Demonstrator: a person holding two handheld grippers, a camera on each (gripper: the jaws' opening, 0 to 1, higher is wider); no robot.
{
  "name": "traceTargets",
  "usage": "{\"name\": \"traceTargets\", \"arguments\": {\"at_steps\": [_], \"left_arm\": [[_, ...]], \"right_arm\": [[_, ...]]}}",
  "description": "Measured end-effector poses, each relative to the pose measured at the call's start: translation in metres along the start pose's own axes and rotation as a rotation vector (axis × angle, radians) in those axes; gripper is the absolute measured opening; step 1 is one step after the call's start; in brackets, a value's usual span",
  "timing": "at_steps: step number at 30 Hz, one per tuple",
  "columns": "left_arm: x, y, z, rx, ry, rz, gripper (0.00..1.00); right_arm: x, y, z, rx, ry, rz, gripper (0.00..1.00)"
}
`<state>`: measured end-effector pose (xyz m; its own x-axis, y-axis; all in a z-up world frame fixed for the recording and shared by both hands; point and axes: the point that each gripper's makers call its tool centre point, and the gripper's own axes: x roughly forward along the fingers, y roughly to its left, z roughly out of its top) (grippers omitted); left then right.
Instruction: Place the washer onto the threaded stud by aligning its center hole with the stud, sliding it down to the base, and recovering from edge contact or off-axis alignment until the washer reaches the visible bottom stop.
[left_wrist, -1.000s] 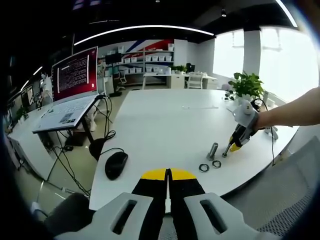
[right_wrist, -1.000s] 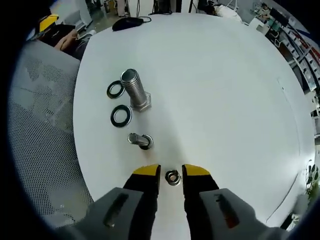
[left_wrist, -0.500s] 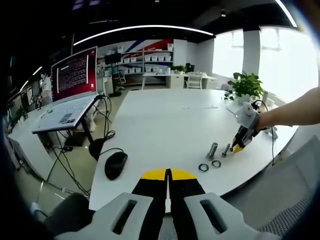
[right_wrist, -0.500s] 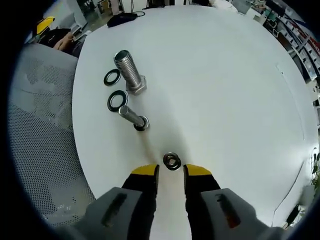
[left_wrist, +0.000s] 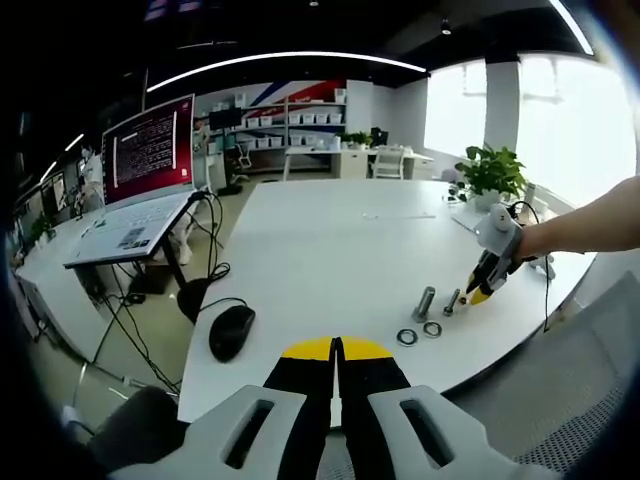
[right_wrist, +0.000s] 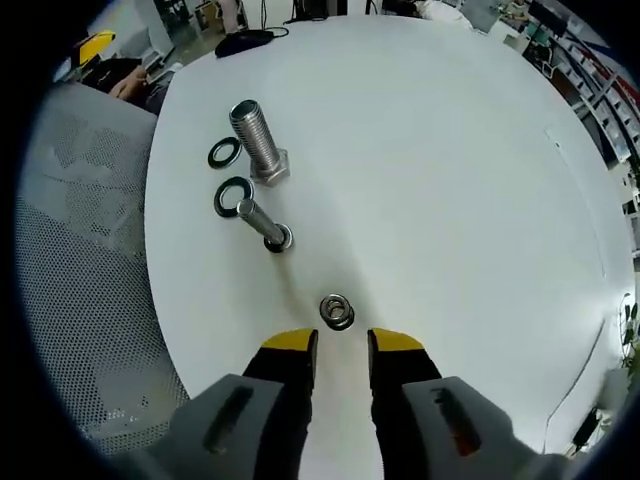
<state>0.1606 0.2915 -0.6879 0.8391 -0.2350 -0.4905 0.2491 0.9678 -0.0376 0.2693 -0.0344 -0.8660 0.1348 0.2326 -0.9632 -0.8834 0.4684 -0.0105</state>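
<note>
Just ahead of the right claw (right_wrist: 335, 350), parted and empty, lies a washer (right_wrist: 337, 311); pickup step, so descend and straddle it.

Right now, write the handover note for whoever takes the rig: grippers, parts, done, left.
Left gripper: shut, empty, hanging off the white table, away from the parts.
Right gripper: open, empty, just short of the small silver washers.
Big threaded steel bolt and thin steel stud stand head-down; two dark flat washers lie beside them.
Done: no washer on either.
Left: pick up a washer, centre it, slide it down.
</note>
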Motion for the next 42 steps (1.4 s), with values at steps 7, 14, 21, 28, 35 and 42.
{"name": "traceTargets", "arguments": {"at_steps": [7,14,21,28,35,42], "left_arm": [[0.000,0.001,0.000,-0.001,0.000,0.002,0.00],[0.000,0.001,0.000,-0.001,0.001,0.003,0.00],[0.000,0.001,0.000,-0.002,0.000,0.005,0.00],[0.000,0.001,0.000,-0.001,0.002,0.005,0.00],[0.000,0.001,0.000,-0.002,0.001,0.007,0.00],[0.000,0.001,0.001,-0.004,-0.006,0.005,0.00]], "right_arm": [[0.002,0.002,0.010,-0.014,-0.039,0.003,0.22],[0.006,0.006,0.015,-0.052,-0.034,0.012,0.17],[0.005,0.004,0.014,-0.053,-0.037,-0.002,0.15],[-0.002,0.002,0.018,-0.037,-0.066,-0.009,0.15],[-0.016,0.005,0.024,-0.042,-0.096,-0.004,0.15],[-0.041,0.010,0.043,-0.026,-0.163,0.011,0.15]]}}
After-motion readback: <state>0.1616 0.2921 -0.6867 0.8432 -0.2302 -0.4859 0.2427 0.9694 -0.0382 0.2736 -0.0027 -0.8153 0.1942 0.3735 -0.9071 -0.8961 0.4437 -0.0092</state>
